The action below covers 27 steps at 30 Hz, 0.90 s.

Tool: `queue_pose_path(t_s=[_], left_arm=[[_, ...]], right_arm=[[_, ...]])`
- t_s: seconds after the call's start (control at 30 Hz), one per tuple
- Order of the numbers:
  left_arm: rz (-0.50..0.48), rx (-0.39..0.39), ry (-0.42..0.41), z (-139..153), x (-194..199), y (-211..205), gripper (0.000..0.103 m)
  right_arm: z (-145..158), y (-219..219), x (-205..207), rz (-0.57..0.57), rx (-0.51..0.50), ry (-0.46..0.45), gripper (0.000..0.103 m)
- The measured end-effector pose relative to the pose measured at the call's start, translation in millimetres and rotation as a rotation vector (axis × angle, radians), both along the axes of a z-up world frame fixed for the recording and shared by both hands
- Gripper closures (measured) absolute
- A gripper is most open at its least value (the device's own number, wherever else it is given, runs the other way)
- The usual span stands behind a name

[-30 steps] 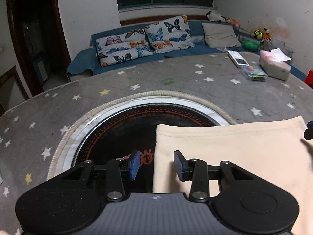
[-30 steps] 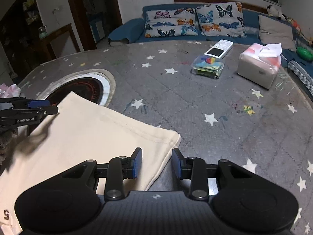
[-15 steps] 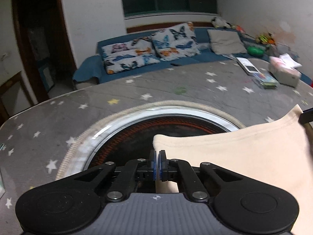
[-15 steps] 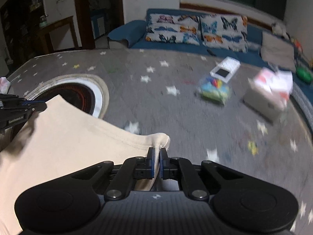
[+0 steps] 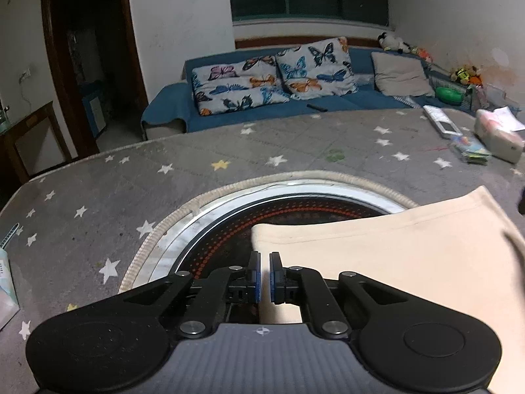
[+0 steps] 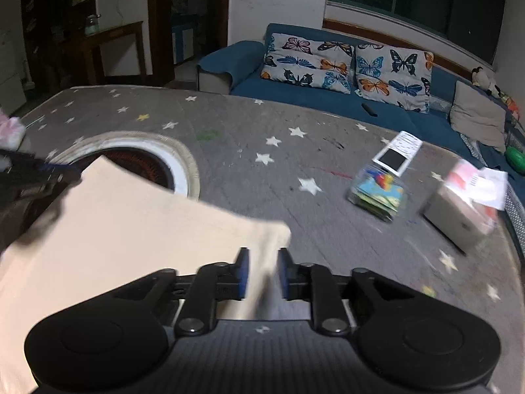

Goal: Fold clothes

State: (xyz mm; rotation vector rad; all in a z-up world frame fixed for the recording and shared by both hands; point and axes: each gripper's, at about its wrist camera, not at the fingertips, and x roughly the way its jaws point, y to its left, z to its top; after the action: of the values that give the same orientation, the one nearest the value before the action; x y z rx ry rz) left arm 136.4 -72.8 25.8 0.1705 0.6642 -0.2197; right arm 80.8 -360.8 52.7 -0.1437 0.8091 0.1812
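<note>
Both grippers, left [image 5: 262, 274] and right [image 6: 262, 271], clamped on the cream garment [image 5: 393, 256] before, now stand parted around its corners.

Garment [image 5: 393, 262] atop table [image 5: 229, 151], prob. overlapping hotplate [image 5: 295, 210]

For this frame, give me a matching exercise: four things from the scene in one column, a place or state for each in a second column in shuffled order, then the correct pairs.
Things:
1. cream garment
2. left gripper
3. tissue box
4. butterfly cushions

Places or states:
A. on the blue sofa behind the table
B. partly over the round hotplate set in the table
C. fingers narrowly apart at the garment's corner
D. on the star-patterned table cover, beside a clear box of colourful items

Pairs: 1-B, 2-C, 3-D, 4-A
</note>
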Motion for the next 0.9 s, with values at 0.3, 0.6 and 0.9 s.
queue_pose_path(t_s=[0.3,0.6,0.9], left_arm=[[-0.159,-0.043,-0.018,16,-81,-21,0.091],[-0.271,-0.071,-0.016,15,-159,-38,0.078],[-0.272,-0.072,0.001,7,-191,-40,0.076]], right_arm=[[5,-65,-124,-0.146,-0.017,0.043,0.072],[-12,-128,-206,-0.380,-0.041,0.071,0.064],[-27,-140,-212,-0.365,0.043,0.075,0.091]])
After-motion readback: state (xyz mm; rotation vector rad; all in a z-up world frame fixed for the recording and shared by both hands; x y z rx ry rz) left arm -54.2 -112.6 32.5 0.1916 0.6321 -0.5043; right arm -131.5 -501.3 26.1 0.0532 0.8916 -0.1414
